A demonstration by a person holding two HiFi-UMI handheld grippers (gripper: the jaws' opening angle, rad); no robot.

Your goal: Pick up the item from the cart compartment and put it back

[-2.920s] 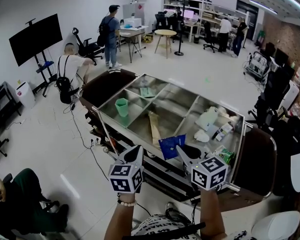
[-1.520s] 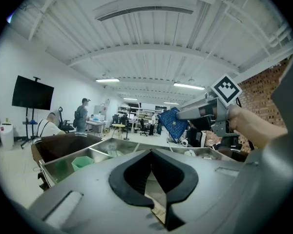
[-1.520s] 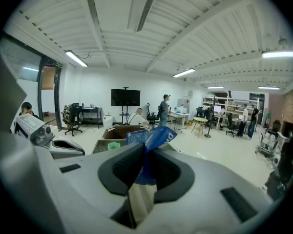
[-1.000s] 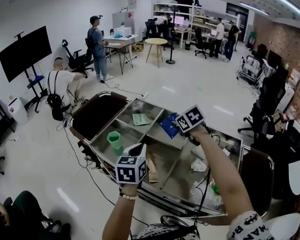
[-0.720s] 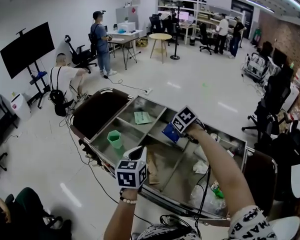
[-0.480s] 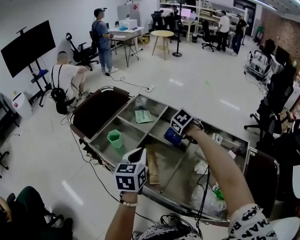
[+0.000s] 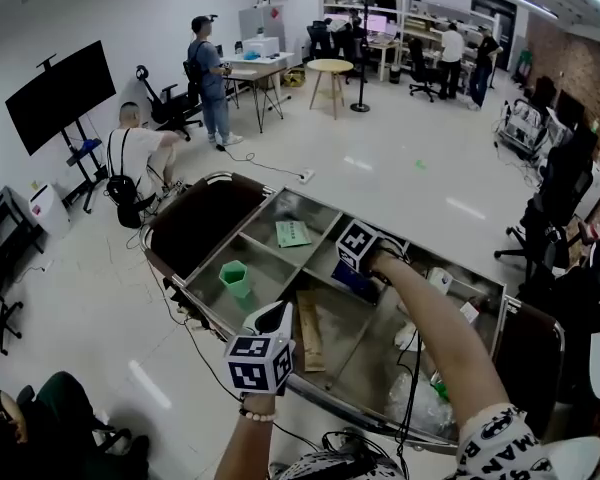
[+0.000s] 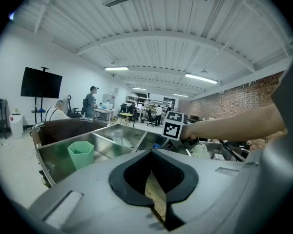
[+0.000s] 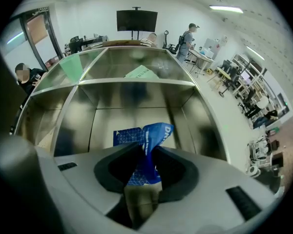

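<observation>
The blue packet [image 9: 149, 135] [image 7: 352, 282] stands between my right gripper's [image 9: 147, 152] [image 7: 356, 272] jaws, its lower end resting on the floor of a middle compartment of the steel cart [image 7: 318, 231]. The jaws have just been opening, but their tips still touch the packet on both sides where it is pinched narrow. This gripper points steeply down into the compartment. My left gripper [image 7: 278, 315] [image 8: 151, 152] hovers at the cart's near edge, shut and holding nothing.
Other compartments hold a green cup [image 7: 235, 278] [image 8: 80, 153], a green sheet [image 7: 292, 233], a wooden strip [image 7: 309, 330] and white bags and bottles [image 7: 420, 333] at the right. A person crouches [image 7: 132, 153] beyond the cart's left end. Office chairs stand at the right.
My right gripper has come down with the blue packet from above the cart's dividers into the middle compartment. The left gripper has stayed by the near edge.
</observation>
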